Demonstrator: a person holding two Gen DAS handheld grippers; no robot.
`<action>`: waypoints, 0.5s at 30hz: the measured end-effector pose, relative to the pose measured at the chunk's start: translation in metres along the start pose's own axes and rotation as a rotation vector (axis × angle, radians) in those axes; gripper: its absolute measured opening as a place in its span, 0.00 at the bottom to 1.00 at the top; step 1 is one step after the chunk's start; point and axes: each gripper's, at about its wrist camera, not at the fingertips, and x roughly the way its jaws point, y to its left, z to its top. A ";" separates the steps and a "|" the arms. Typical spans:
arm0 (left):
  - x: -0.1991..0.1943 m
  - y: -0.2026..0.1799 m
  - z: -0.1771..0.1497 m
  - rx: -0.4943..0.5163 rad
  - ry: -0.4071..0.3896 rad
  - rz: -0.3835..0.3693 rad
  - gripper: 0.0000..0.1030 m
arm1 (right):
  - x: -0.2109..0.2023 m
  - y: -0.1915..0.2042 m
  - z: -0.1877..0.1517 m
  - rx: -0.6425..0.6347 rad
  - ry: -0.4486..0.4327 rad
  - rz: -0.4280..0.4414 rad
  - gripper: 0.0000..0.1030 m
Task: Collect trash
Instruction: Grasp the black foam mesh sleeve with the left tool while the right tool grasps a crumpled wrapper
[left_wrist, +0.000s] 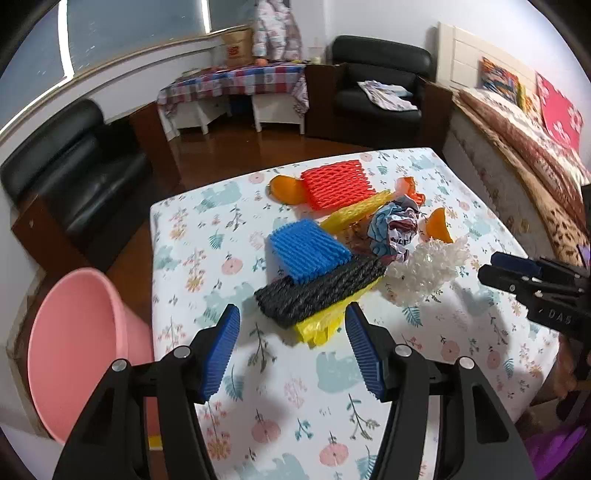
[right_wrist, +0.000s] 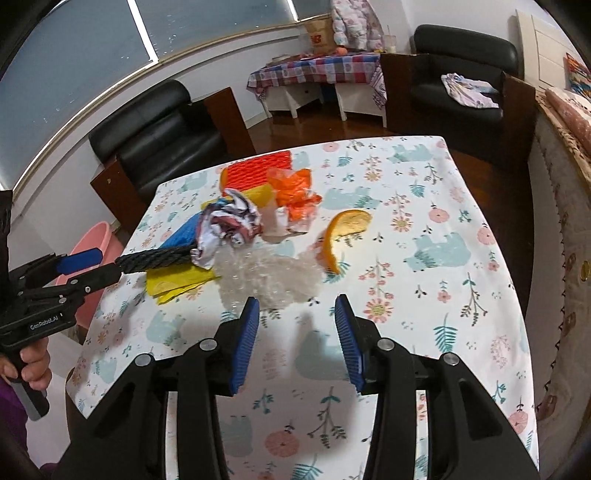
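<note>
A pile of trash lies on the floral table (left_wrist: 288, 398): a black foam net (left_wrist: 317, 291), a blue foam net (left_wrist: 308, 249), a red foam net (left_wrist: 338, 182), a yellow bag (left_wrist: 317, 328), crumpled paper (left_wrist: 395, 229), clear plastic wrap (left_wrist: 424, 269) and orange peels (left_wrist: 286, 188). My left gripper (left_wrist: 291, 350) is open, just short of the black net and yellow bag. My right gripper (right_wrist: 297, 343) is open, just short of the clear wrap (right_wrist: 273, 273); an orange peel (right_wrist: 343, 236) lies beyond it. A pink bin (left_wrist: 77, 350) stands left of the table.
Black armchairs (left_wrist: 74, 173) stand at the left and back of the room. A bed (left_wrist: 535, 147) runs along the table's right side. A low table with a checked cloth (left_wrist: 236, 83) stands by the window.
</note>
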 end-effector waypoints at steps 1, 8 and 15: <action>0.003 -0.002 0.002 0.021 0.000 -0.006 0.57 | 0.001 -0.002 0.000 0.004 0.001 -0.003 0.42; 0.033 -0.012 0.008 0.126 0.020 -0.021 0.45 | 0.005 -0.012 0.002 0.028 0.015 -0.010 0.42; 0.039 -0.009 0.003 0.094 0.015 -0.048 0.10 | 0.008 -0.008 0.001 0.018 0.020 0.027 0.42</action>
